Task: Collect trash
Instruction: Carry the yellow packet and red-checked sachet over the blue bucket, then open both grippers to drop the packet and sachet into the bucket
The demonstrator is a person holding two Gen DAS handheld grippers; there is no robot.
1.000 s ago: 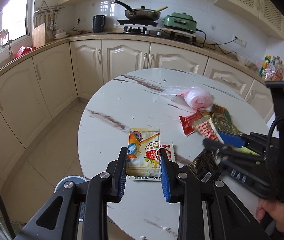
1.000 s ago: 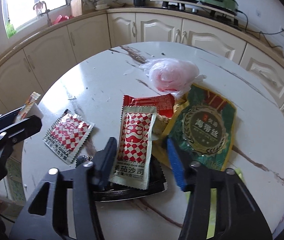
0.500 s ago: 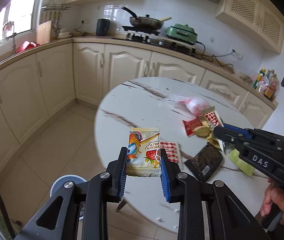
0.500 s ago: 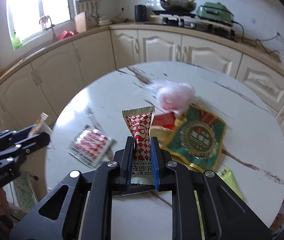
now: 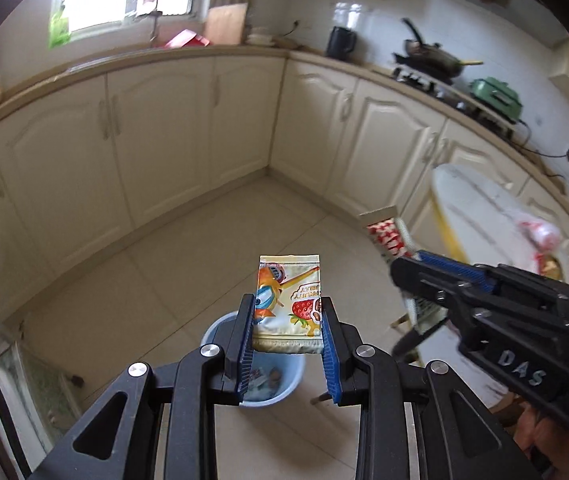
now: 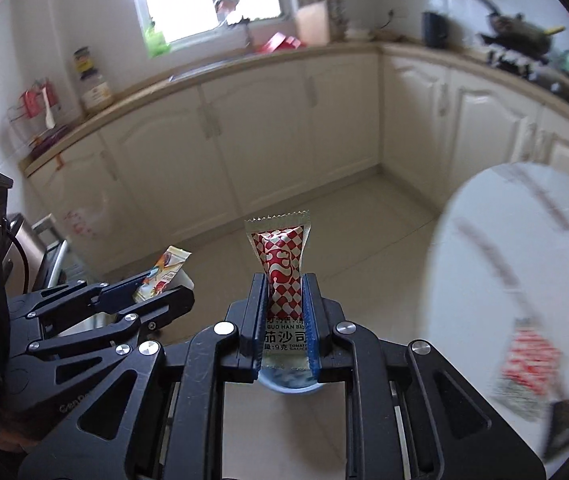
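Note:
My left gripper [image 5: 287, 312] is shut on a yellow fruit jelly wrapper [image 5: 289, 300] and holds it above a light blue bin [image 5: 262, 380] on the floor; trash lies inside the bin. My right gripper [image 6: 283, 292] is shut on a red-and-white checked tomato sauce packet [image 6: 283, 276]. The bin's rim [image 6: 288, 388] shows just under the right gripper. In the left wrist view the right gripper [image 5: 408, 264] is to the right with its packet [image 5: 386, 236]. In the right wrist view the left gripper [image 6: 152, 288] is at the left with the jelly wrapper [image 6: 162, 272].
The round white marble table [image 6: 504, 260] is at the right with more wrappers [image 6: 524, 364] near its edge. Cream kitchen cabinets [image 5: 164, 140] line the walls past a tiled floor [image 5: 188, 264]. A pink plastic bag [image 5: 536, 232] lies on the table.
Both grippers have swung left, away from the table, carrying their wrappers to over the blue bin on the floor. The right gripper closed on the sauce packet one second ago.

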